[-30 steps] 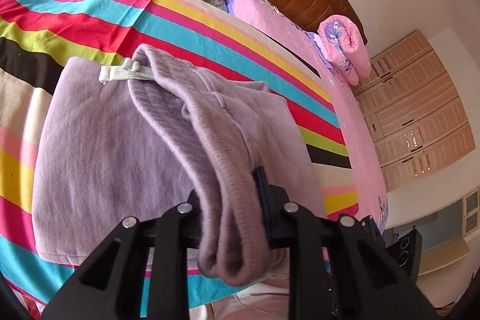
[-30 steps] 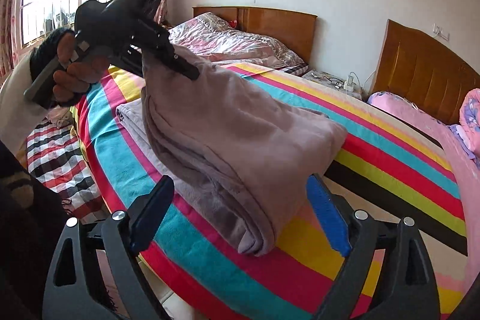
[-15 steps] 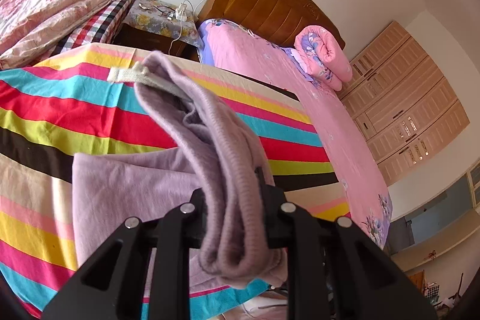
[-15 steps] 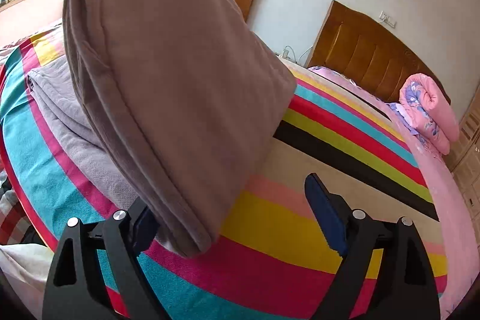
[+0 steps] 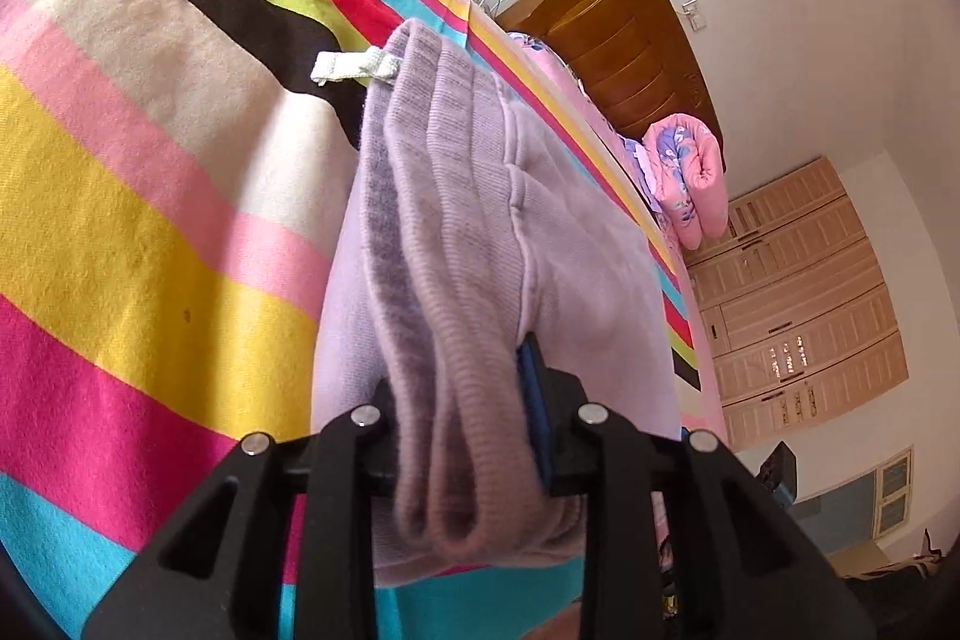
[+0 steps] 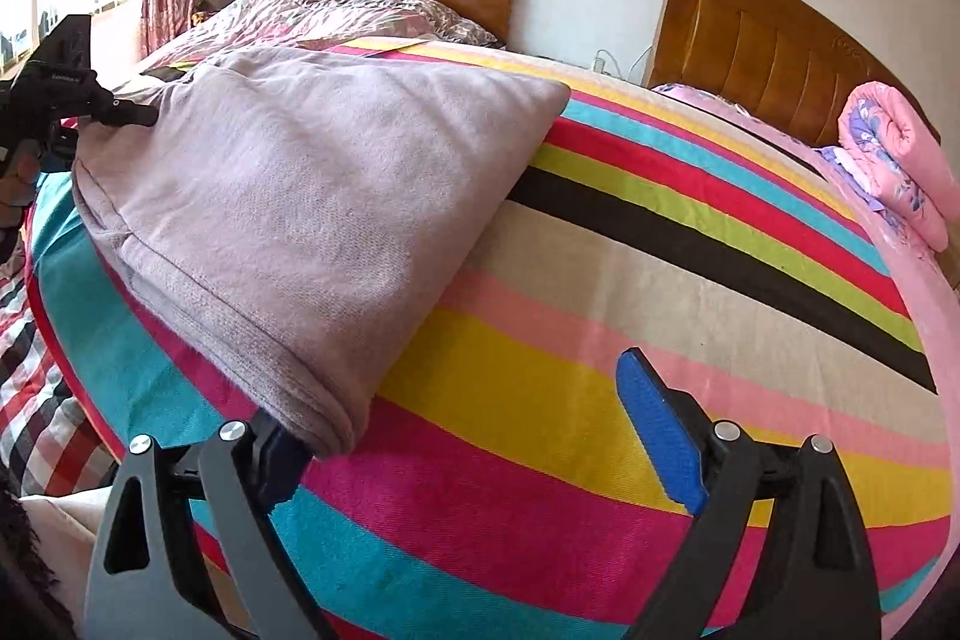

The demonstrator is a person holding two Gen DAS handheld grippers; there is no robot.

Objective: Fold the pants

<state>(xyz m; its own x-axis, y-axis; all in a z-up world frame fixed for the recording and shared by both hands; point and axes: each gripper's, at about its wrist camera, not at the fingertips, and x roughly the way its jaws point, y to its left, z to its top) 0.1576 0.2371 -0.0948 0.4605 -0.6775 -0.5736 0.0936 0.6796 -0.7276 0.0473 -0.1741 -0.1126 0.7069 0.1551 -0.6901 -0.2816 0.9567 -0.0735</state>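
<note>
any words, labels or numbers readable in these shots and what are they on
None can be read.
Small white lettering on the black body of the left gripper, seen from the right wrist view: too small and blurred to read.
The pants, the striped blanket and the wardrobe doors show no text.

Your left wrist camera sits just behind the left tool [image 5: 462,436] and looks down along its fingers, tilted, so close to the pants [image 5: 480,232] that the cloth fills the middle of the view; beyond it you see the striped bedspread [image 5: 150,160], the wooden headboard [image 5: 630,40] and the wardrobe [image 5: 798,292] at the right. Your right wrist camera looks forward over the right tool [image 6: 474,436], angled down across the same bed from its near edge, towards the wall. Both views share the pants, the bedspread, that headboard and the rolled pink quilt [image 6: 900,160]; the right view also catches your left tool at its left edge.
</note>
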